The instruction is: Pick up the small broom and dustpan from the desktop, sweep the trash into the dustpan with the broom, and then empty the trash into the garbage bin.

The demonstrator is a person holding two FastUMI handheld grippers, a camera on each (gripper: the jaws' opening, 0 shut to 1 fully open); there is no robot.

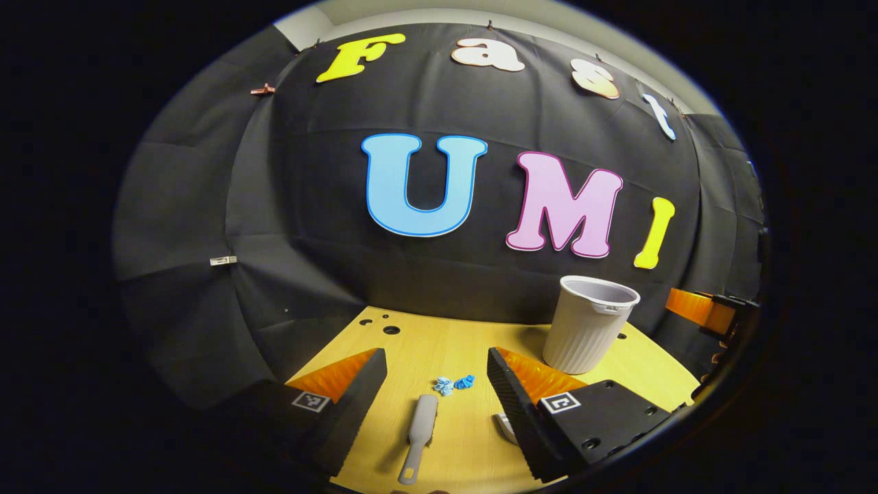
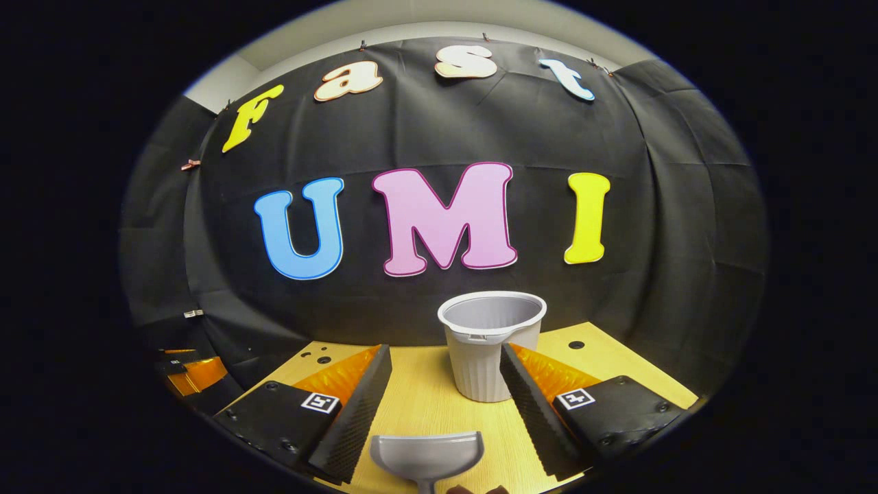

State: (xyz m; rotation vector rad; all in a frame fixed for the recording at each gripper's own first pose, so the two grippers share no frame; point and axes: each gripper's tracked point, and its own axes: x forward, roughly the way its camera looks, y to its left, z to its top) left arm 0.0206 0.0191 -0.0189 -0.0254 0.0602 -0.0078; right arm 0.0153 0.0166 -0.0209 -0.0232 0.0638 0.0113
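Observation:
A small grey broom (image 1: 420,436) lies flat on the wooden desktop (image 1: 411,343), its handle toward me, below and between the fingers of my left gripper (image 1: 435,353), which is open and holds nothing. Blue trash scraps (image 1: 454,383) lie just beyond the broom's head. A grey dustpan (image 2: 426,453) rests on the desktop under my right gripper (image 2: 445,348), also open and holding nothing. In the left gripper view, an edge of the dustpan (image 1: 505,427) peeks out beside the right finger. The ribbed grey garbage bin (image 2: 490,343) stands upright straight ahead of the right gripper.
The bin (image 1: 590,322) stands at the back right of the desktop, close to the black cloth wall. Small holes (image 1: 391,330) mark the far left corner of the desktop. The other gripper (image 2: 185,374) shows at the left edge of the right gripper view.

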